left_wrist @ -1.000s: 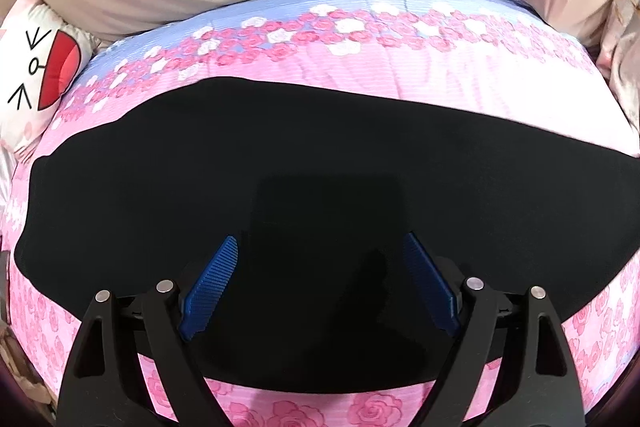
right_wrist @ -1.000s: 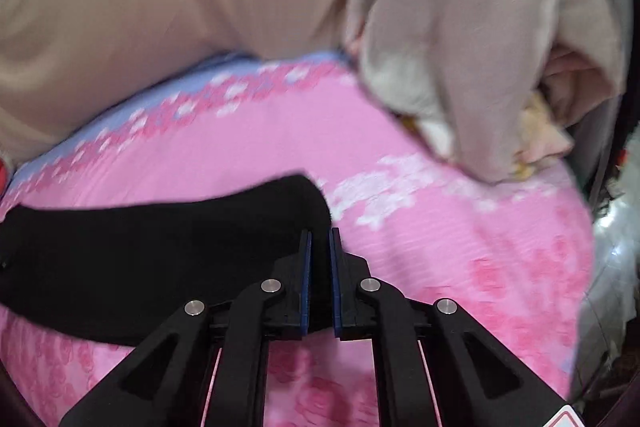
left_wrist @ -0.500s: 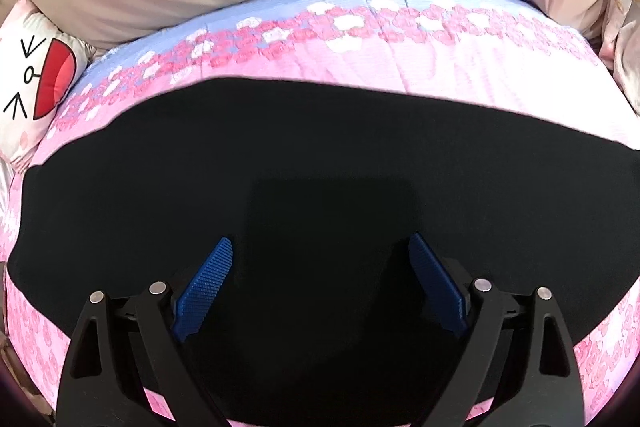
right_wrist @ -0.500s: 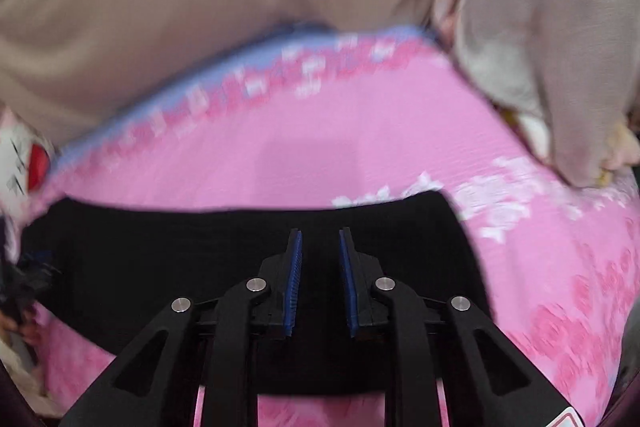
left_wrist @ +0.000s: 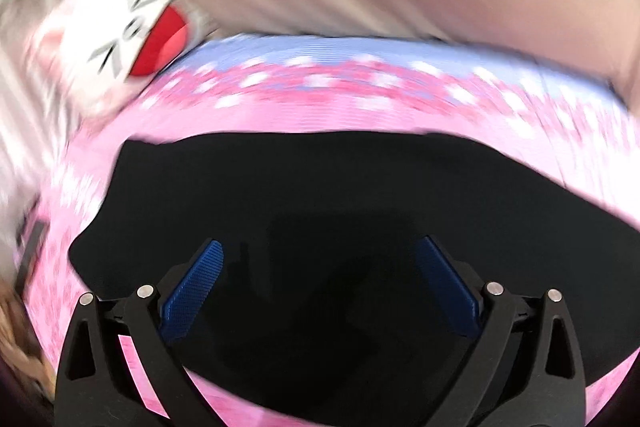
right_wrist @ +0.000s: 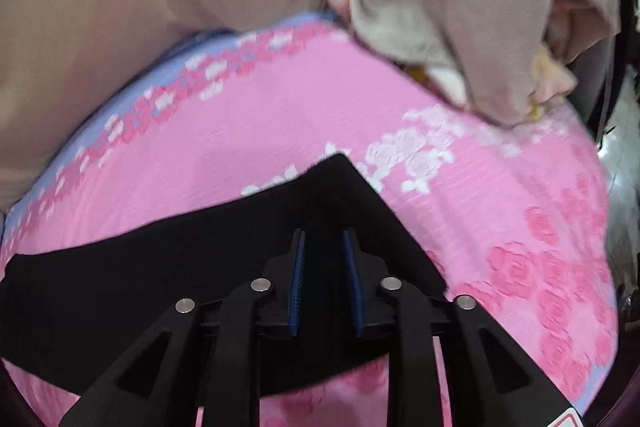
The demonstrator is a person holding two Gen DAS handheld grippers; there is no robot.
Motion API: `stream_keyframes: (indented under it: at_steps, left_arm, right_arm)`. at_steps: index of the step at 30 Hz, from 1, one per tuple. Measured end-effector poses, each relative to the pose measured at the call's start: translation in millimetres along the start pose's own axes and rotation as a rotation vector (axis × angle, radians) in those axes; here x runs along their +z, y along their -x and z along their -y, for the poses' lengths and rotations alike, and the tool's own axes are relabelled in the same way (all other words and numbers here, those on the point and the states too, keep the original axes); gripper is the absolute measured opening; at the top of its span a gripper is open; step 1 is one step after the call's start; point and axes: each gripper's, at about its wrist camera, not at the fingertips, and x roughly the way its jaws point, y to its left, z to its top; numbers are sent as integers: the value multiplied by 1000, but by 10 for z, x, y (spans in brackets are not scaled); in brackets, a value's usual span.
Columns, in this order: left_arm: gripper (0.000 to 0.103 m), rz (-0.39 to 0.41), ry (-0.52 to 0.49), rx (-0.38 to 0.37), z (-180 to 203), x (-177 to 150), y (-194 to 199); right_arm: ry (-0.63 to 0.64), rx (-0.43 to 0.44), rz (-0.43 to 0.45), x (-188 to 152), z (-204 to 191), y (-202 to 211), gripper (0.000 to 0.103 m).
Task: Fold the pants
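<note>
- Across the lower half of both views, the black pants (left_wrist: pixel 340 195) lie flat on the pink flowered bed (right_wrist: pixel 280 115), already a long narrow strip by our reckoning.
- Our left tongs (left_wrist: pixel 320 287) are spread wide over the cloth, holding nothing.
- Our right tongs (right_wrist: pixel 325 279) show a narrow gap above the pointed end of the pants at frame centre; no cloth is pinched.
- A cat pillow (left_wrist: pixel 132 39) sits upper left, and a beige blanket (right_wrist: pixel 460 7) upper right.
- We judge the crosswise folds remain, starting from that end.
</note>
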Motion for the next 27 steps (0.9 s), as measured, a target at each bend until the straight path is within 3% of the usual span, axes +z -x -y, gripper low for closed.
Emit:
stream_keyframes:
  at_steps: [3,5,9,13,16,20,22,27]
  left_arm:
    - [96,-10,204,39,-840,7,-23]
    - [96,-26,318,135,-1372,-71,-92]
    - [96,-95,395,168,-1776,-224,-316]
    - [96,-157,327,194,-1616,-306,-517]
    - [96,-98,343,158,-1512,-270,-325]
    - [96,3,264,57,-1029,-90,60]
    - [96,33,171,-9,-600,-29,201]
    - [96,6,-37,-156,463,-151,321]
  right_arm:
    - [65,5,83,-166,-277,359,33]
    - [87,42,87,-261,-453,478,42]
    - [158,40,54,-363,-841,404,42]
    - [118,20,41,-353,-786,300,42]
    - [2,-78,61,-294,-243,383,43]
    - [-57,-124,65,-253,266,454,57]
    - [-85,-100,42,-226,430,374,64]
    - [-123,59,-45,-230,564,15,65]
